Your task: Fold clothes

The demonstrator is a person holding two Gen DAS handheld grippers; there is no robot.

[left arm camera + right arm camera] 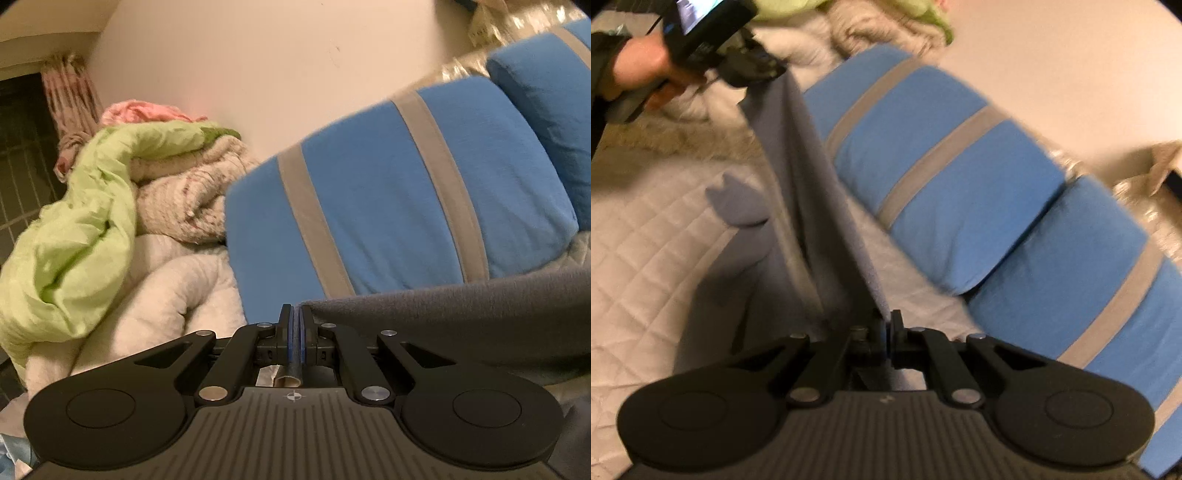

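A grey garment (798, 206) hangs stretched between my two grippers above a white quilted bed (646, 266). My right gripper (888, 332) is shut on one edge of it. My left gripper (294, 321) is shut on the other edge; the grey garment (461, 317) runs off to the right in the left wrist view. The left gripper also shows in the right wrist view (757, 70), held by a hand at the upper left, with the cloth hanging from it. A loose part of the garment lies on the quilt.
Two blue pillows with grey stripes (388, 192) (942, 173) lie along the beige wall. A pile of bedding, light green cloth (74, 240) over cream blankets (177, 199), sits at the left. A cardboard box (1167, 166) stands far right.
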